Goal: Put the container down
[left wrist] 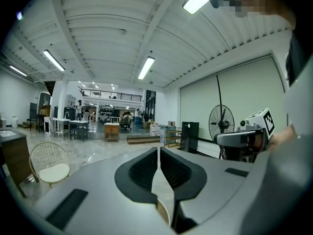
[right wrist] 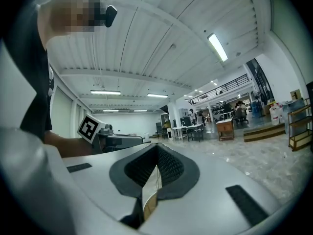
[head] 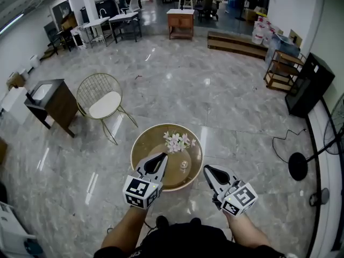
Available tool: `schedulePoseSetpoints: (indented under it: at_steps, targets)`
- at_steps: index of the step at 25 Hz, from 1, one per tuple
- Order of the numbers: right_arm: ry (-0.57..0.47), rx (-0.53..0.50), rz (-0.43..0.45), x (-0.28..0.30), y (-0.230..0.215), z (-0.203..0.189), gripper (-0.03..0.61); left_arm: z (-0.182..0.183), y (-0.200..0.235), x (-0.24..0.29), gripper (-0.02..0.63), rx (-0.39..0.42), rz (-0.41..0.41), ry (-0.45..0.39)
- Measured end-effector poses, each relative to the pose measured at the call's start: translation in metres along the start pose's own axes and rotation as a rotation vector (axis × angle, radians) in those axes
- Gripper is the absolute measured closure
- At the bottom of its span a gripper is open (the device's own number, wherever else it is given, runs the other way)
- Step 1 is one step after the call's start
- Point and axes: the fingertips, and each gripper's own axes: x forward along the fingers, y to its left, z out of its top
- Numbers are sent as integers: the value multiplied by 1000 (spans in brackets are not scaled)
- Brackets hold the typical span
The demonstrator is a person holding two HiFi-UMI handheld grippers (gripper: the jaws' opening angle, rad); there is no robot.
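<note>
A small clear glass container (head: 184, 165) stands on the round wooden table (head: 148, 144), just in front of a bunch of pale pink and white flowers (head: 177, 141). My left gripper (head: 161, 156) hangs over the table's near left edge, jaws shut with nothing between them. My right gripper (head: 207, 169) is off the table's near right rim, also shut and empty. Neither gripper touches the container. In the left gripper view the shut jaws (left wrist: 159, 149) point out into the room, with the right gripper (left wrist: 244, 138) beside them. The right gripper view shows its shut jaws (right wrist: 157, 146) and the left gripper (right wrist: 105, 138).
A gold wire chair (head: 102, 101) with a white seat stands left of the table, and a dark cabinet (head: 51, 104) farther left. A black fan base (head: 297, 166) with its cable lies on the marble floor to the right. Desks and shelves line the far end of the room.
</note>
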Motion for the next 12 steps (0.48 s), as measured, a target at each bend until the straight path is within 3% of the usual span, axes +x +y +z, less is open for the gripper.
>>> schedulePoseSetpoints:
  at_steps: [6,12]
  targets:
    - [15,-15,26,16,10,3,568,-10,24,-21,581,-25,64,3]
    - [-5,0,-15,13,-1,0,568,-16,17,-17,581,-18,15,24]
